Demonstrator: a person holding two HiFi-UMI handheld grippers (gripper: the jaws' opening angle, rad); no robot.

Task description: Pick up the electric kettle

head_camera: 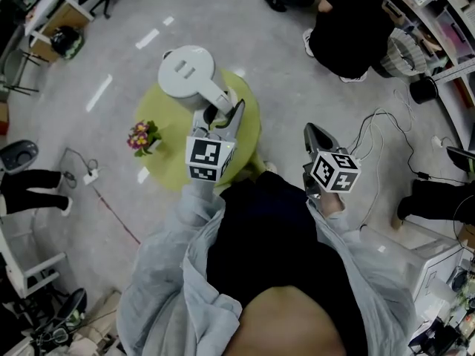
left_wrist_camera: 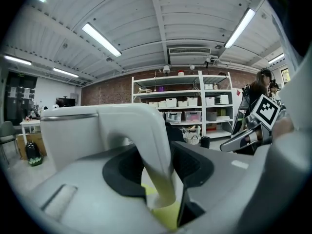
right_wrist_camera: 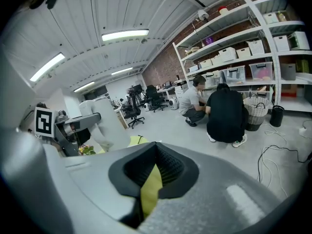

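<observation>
The white electric kettle [head_camera: 187,71] is over the far part of the round lime-green table [head_camera: 169,165], its handle [head_camera: 220,96] pointing toward me. My left gripper [head_camera: 223,117] reaches in from the near side and is shut on that handle. In the left gripper view the curved handle [left_wrist_camera: 148,130] runs down between the black pads [left_wrist_camera: 127,172], with the kettle body [left_wrist_camera: 68,135] to the left. My right gripper [head_camera: 312,133] hovers over the floor right of the table, holding nothing. Its pads [right_wrist_camera: 165,172] are almost together, with a thin strip of table showing between them.
A small pot of pink and yellow flowers [head_camera: 142,136] stands on the table's left side. A person in black [head_camera: 349,28] crouches on the floor at the back right. Cables [head_camera: 386,136] trail over the floor on the right. A power strip [head_camera: 90,175] lies left of the table.
</observation>
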